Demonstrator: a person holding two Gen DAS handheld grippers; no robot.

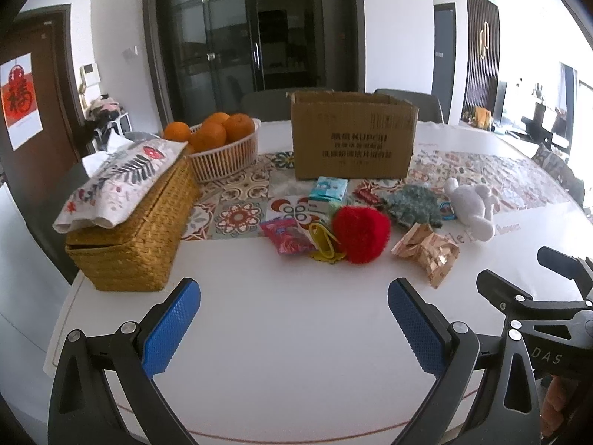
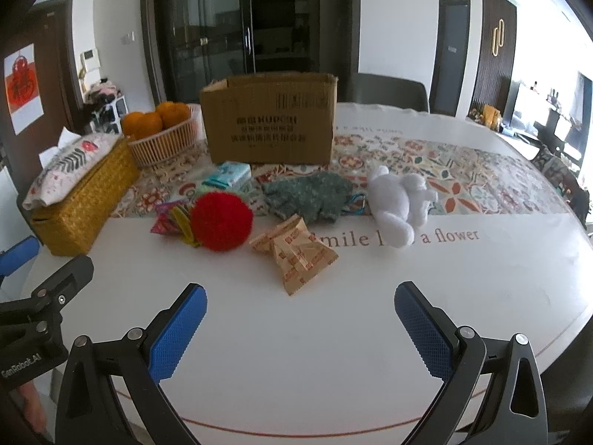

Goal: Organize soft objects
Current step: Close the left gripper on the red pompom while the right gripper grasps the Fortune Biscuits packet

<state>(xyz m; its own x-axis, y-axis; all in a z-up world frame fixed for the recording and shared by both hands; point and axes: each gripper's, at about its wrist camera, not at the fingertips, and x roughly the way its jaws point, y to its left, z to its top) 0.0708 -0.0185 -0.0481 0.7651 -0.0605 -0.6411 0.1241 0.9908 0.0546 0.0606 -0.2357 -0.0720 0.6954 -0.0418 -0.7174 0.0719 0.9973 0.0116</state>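
Blue-padded left gripper (image 1: 294,296) and right gripper (image 2: 300,300) both spread wide, empty, low over the bare white table (image 1: 281,333). Just beyond: crinkled tan snack packet (image 2: 296,254), red fuzzy ball (image 2: 222,220) touching a yellow strip (image 1: 323,239) and a pink packet (image 1: 287,235). Farther back, green knitted cloth (image 2: 309,194) and white plush toy (image 2: 398,200) on the patterned runner, open cardboard box (image 2: 270,122) behind. Probably all light and squashy; likely best pinched across the ball's middle or the plush's body, gently on the crushable packet.
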